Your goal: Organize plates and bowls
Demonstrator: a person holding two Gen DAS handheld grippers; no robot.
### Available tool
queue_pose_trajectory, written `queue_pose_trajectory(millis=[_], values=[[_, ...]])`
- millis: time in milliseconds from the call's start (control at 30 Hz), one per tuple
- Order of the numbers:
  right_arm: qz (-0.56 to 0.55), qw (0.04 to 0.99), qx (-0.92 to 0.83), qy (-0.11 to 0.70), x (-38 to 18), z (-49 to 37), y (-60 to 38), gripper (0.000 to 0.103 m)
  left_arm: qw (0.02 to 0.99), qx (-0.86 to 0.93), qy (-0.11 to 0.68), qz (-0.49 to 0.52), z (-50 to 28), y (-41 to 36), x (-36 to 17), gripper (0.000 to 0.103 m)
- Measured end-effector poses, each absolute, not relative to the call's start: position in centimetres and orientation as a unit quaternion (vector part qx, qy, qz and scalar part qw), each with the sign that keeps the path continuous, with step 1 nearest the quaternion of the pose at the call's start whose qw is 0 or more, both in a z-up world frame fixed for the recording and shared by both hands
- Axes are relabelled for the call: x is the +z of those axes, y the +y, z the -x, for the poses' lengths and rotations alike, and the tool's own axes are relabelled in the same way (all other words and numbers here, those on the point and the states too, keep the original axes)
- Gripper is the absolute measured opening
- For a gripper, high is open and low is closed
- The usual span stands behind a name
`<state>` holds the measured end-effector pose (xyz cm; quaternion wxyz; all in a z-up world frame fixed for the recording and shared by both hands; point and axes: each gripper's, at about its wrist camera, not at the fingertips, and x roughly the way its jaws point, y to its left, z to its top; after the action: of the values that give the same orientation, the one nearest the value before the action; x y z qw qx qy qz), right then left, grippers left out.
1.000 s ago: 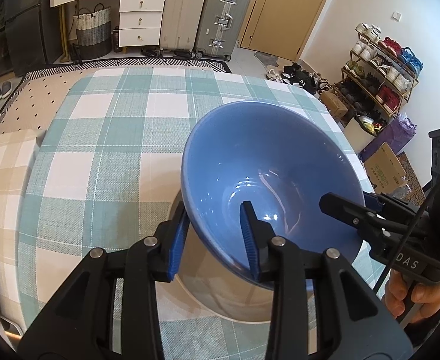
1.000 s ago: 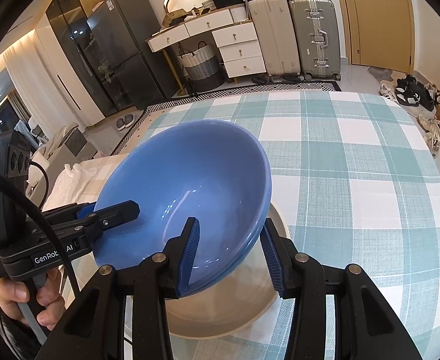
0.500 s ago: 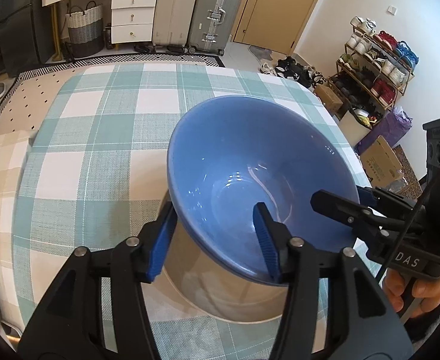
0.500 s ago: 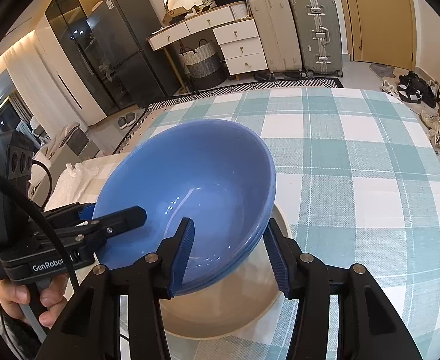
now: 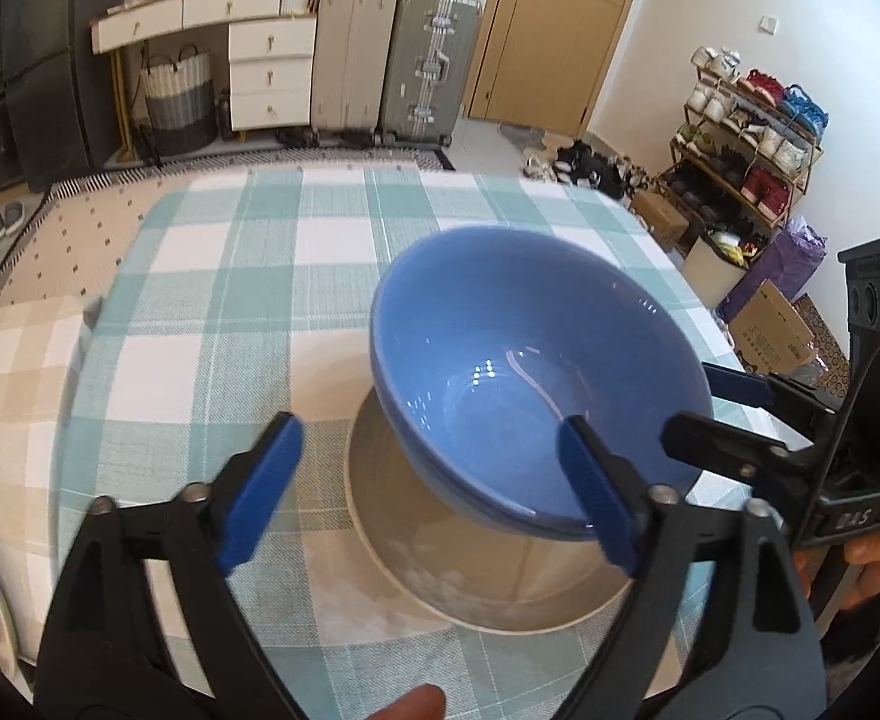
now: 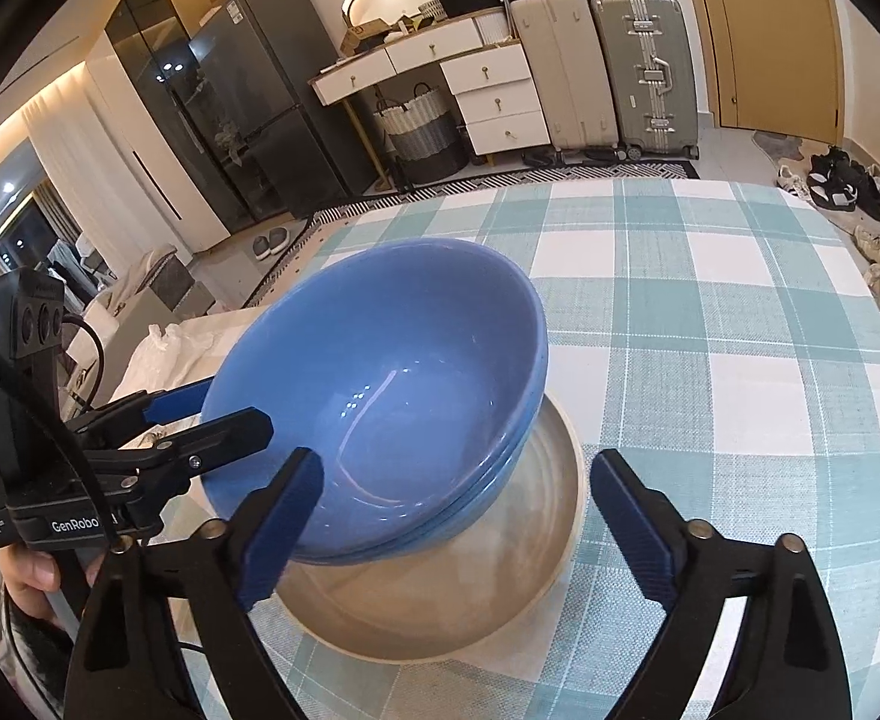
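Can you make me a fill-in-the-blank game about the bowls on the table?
1. The stacked bowls are coloured ____.
2. The bowls sit on a beige ____, which is wider than they are.
3. The tablecloth has a pattern of white and ____ checks.
4. The left tool and the right tool are both opening, and their pads are ____ the bowls.

Missing words: blue; plate; green; off

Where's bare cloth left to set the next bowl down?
Free: the checked tablecloth beyond and beside the blue bowl, toward the suitcases. Crowded: the near edge, where both opening grippers flank the bowl on the beige plate.
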<state>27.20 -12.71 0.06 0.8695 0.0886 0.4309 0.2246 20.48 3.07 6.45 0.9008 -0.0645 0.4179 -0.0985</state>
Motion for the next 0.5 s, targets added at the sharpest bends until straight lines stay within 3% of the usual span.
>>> queue_pose_trajectory(millis=[33, 500], values=[[-0.089, 0.872, 0.227, 0.424, 0.2, -27.0, -12.8, 0.102, 0.904, -0.099, 0.410, 0.066, -20.1, 3.2, 6.7, 0.101], [-0.025, 0.931, 0.250, 0.266, 3.6, -18.9, -14.6, 0.102, 0.950, -0.072, 0.301, 0.027, -12.2, 5.7, 9.2, 0.101]])
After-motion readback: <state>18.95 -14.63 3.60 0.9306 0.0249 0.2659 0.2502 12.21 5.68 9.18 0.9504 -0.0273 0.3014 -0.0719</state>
